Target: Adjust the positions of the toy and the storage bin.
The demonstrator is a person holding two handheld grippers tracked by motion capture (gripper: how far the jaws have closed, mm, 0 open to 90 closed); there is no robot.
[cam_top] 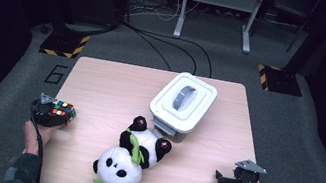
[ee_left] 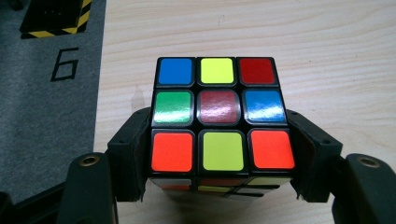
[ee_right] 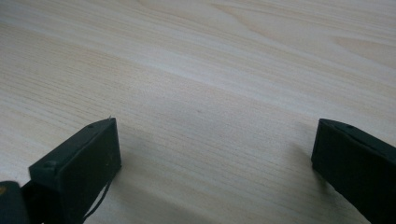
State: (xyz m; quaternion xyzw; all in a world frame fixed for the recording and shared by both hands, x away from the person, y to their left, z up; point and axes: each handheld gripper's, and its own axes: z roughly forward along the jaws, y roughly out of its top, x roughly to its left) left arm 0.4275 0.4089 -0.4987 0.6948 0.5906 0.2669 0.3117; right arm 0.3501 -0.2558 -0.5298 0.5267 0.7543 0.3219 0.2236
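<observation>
A scrambled Rubik's cube (ee_left: 219, 116) sits between the two black jaws of my left gripper (ee_left: 219, 158). The pads lie against its left and right sides, with no gap that I can make out. In the high view the cube (cam_top: 63, 109) is at the table's left edge, with the left gripper (cam_top: 56, 116) coming in from off the table. My right gripper (cam_top: 220, 179) rests near the front right corner, pointing left, its jaws wide apart. In the right gripper view nothing but bare wood lies between its fingers (ee_right: 79, 163).
A plush panda (cam_top: 132, 154) with green leaves lies at the front middle of the wooden table (cam_top: 101, 85). Behind it stands a white lidded box (cam_top: 183, 102) with a grey handle. Grey carpet with a "6" mark (cam_top: 56, 74) lies left of the table.
</observation>
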